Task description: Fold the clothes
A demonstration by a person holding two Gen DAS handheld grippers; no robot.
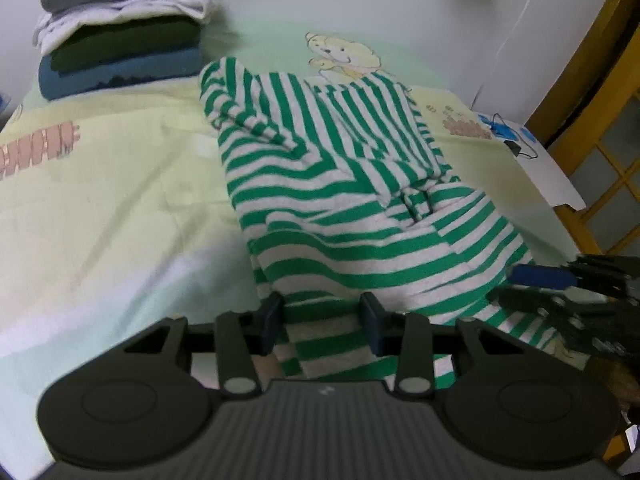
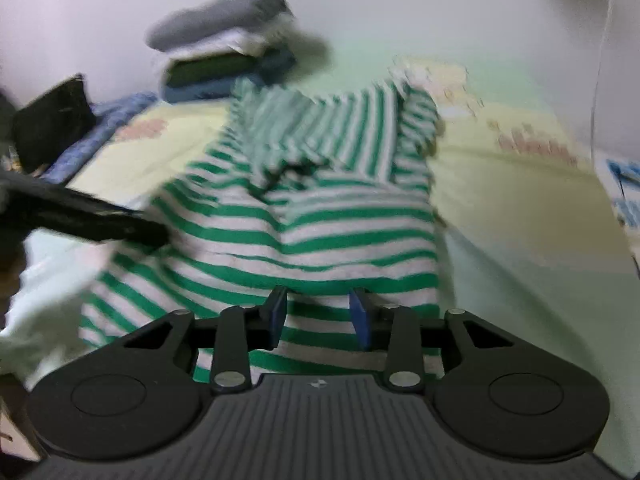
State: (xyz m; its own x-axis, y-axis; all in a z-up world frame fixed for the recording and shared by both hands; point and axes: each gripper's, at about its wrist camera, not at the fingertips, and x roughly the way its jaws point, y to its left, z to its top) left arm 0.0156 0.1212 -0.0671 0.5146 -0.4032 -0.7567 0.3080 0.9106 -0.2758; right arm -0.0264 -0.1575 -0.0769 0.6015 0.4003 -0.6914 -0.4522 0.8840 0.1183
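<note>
I am working partway through the pile: a stack (image 1: 124, 28) of folded clothes is sitting at the bed's (image 1: 100, 184) far left, while the striped top (image 1: 340, 200), sleeves folded in, is lying mid-bed, still long. My left tongs (image 1: 322, 320) and right tongs (image 2: 318, 314) are standing open over its near hem, gripping nothing.

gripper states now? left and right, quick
Left gripper: open, fingers apart over the near edge of the striped garment, not clamping it.
Right gripper: open, fingers apart above the same garment, holding nothing.
</note>
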